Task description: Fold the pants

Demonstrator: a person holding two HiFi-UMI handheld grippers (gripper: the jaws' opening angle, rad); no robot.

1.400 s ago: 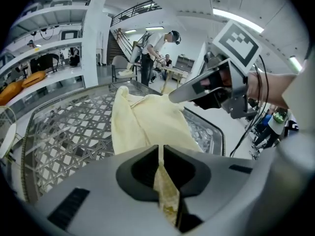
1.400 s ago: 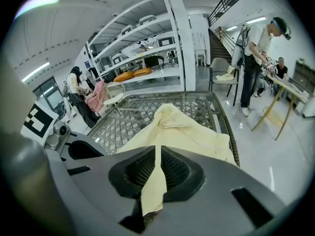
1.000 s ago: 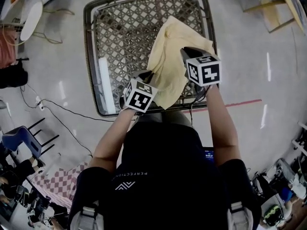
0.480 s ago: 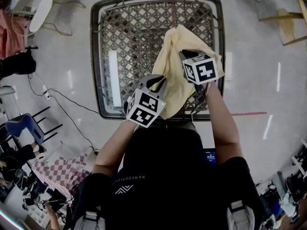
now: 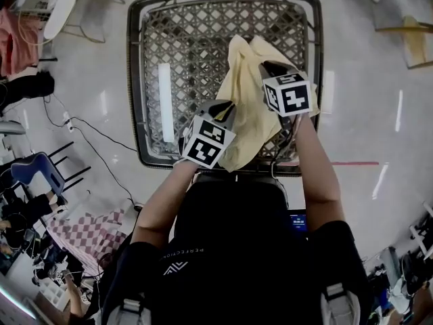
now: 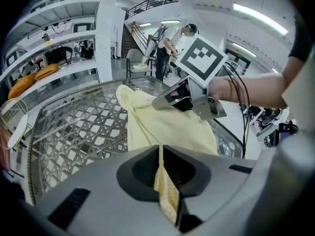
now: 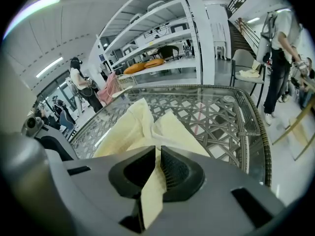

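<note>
Pale yellow pants [image 5: 252,100] hang bunched over the right half of a glass-topped lattice table [image 5: 196,39]. My left gripper [image 5: 229,107] is shut on the cloth's near left edge, and a yellow fold [image 6: 165,191] runs pinched between its jaws. My right gripper [image 5: 265,68] is shut on the cloth's upper right part, with a strip of fabric [image 7: 152,191] clamped in its jaws. The pants [image 7: 142,124] drape down onto the table [image 7: 221,117] beyond the right gripper. From the left gripper view, the right gripper [image 6: 157,102] holds the pants [image 6: 162,124] above the table [image 6: 74,132].
The table's metal rim [image 5: 135,100] frames the lattice top. Cables [image 5: 88,147] trail over the floor at left. A checked cloth [image 5: 84,232] and chairs [image 5: 37,175] sit at lower left. Shelves [image 7: 157,38], a chair [image 7: 246,65] and people [image 7: 278,58] stand beyond the table.
Both grippers have shifted with the cloth over the table's right side. The right gripper has come down a little, and the pants are bunched more tightly between the two.
</note>
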